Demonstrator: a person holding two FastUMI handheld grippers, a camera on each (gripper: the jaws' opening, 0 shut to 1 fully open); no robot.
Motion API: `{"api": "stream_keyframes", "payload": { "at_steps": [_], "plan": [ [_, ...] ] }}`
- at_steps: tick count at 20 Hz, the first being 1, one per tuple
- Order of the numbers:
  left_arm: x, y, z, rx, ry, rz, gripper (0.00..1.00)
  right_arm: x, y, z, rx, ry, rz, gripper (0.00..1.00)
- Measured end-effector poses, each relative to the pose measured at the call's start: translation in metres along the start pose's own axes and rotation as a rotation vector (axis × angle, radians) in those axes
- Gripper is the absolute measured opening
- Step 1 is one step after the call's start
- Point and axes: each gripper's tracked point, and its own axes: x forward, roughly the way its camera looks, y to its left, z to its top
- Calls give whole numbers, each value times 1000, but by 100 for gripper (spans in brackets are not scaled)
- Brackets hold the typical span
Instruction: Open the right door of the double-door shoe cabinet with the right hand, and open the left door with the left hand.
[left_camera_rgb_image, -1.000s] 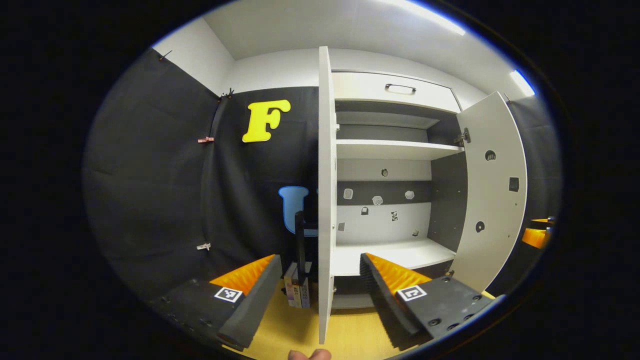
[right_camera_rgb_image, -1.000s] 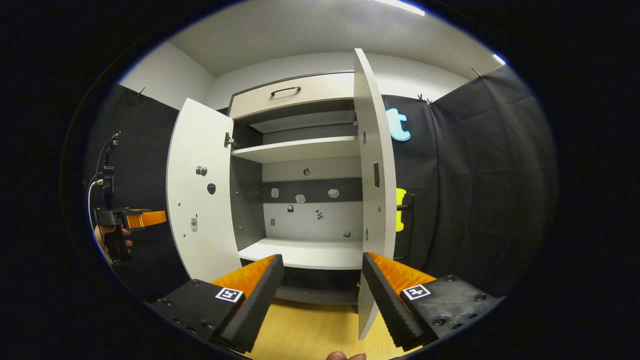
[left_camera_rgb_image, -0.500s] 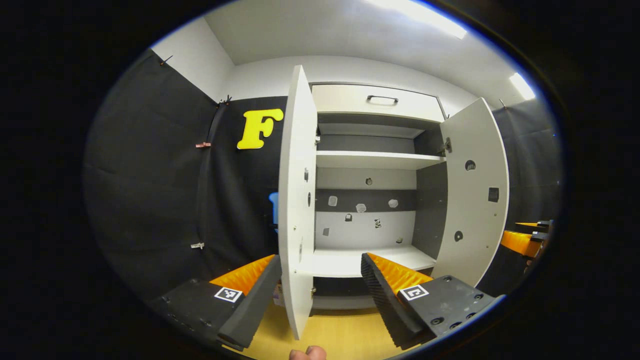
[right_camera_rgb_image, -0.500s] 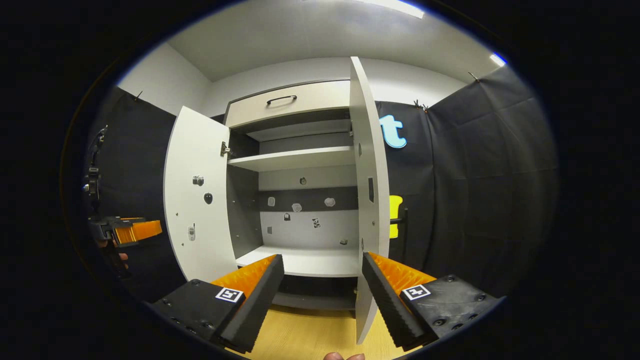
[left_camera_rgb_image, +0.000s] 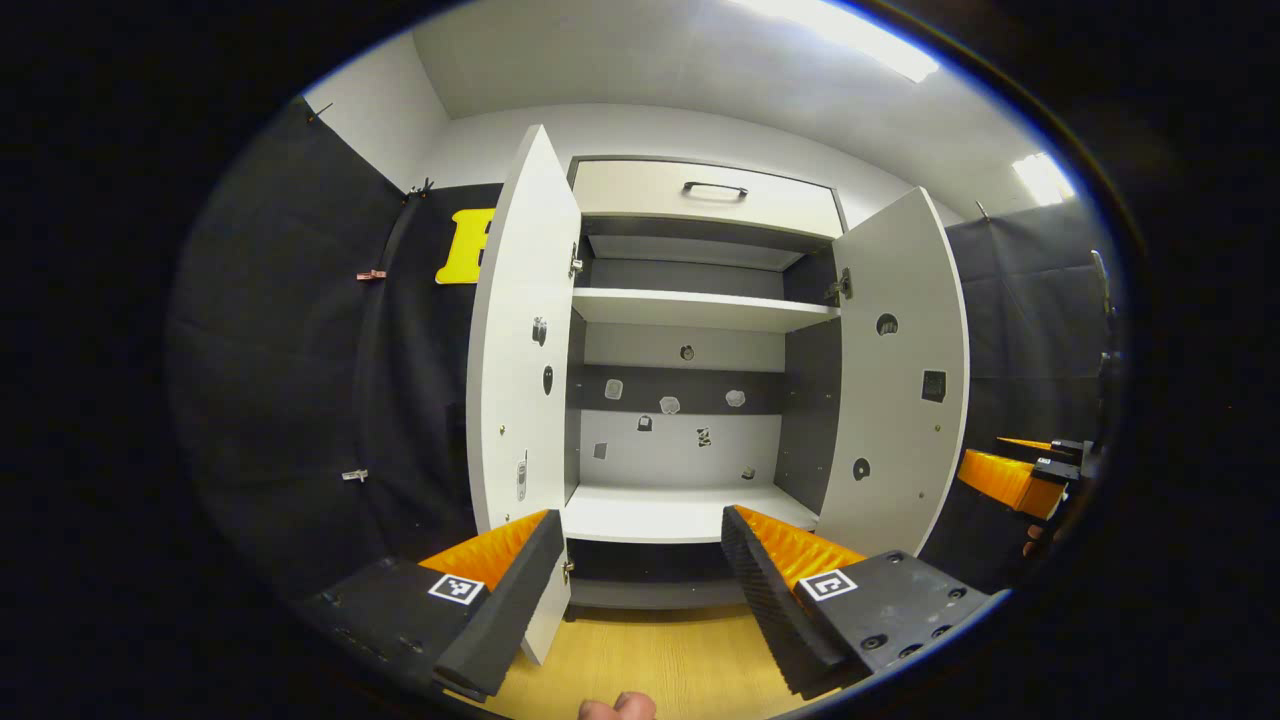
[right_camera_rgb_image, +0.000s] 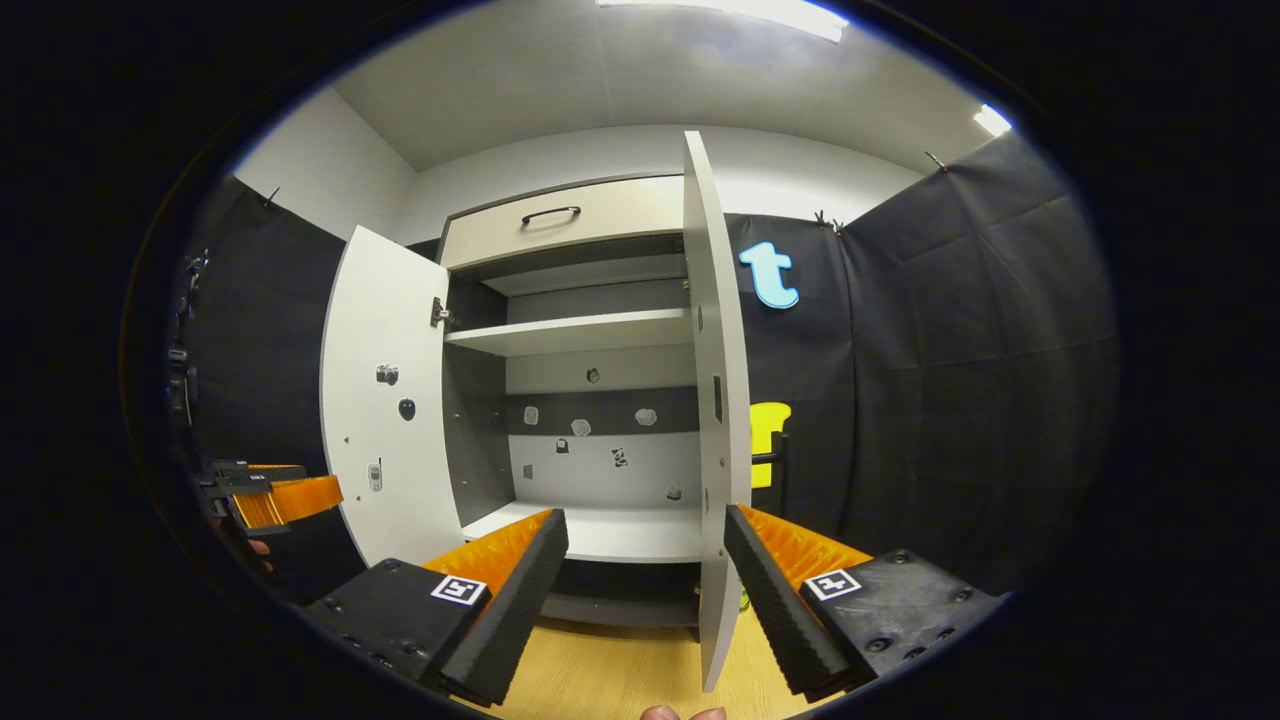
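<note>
Cabinet (left_camera_rgb_image: 700, 185) stands at the centre of the left gripper view with both doors swung out — left door (left_camera_rgb_image: 520, 330) at centre-left, right door (left_camera_rgb_image: 895, 370) at centre-right, each well off the carcass with its inner face and hinges showing. Inside, 2 bare shelves and a back panel are exposed; a drawer with a dark handle (left_camera_rgb_image: 715, 188) sits above, closed. In the right gripper view the right door (right_camera_rgb_image: 712, 400) shows nearly edge-on at centre and the left door (right_camera_rgb_image: 385, 400) wide open at left.

By this, both openings look done — little seems left but to withdraw.

Left gripper (left_camera_rgb_image: 640, 580) at the bottom of its view has its fingers spread with nothing between them, apart from the doors. Right gripper (right_camera_rgb_image: 645, 580) is likewise spread and empty, with the right door's lower edge passing between its fingers, seemingly without contact. Wooden floor (left_camera_rgb_image: 650, 660) lies below.
</note>
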Motion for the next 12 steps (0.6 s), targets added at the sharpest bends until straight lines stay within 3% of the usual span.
{"api": "stream_keyframes", "payload": {
  "at_steps": [4, 12],
  "plan": [
    [-1, -4, 3, 51, -18, 13, 98, -1, -5, -2, -2, 3, -10, 99],
    [3, -12, 3, 55, -14, -12, 98, -1, -11, -3, 5, 5, -21, 99]
  ]
}}
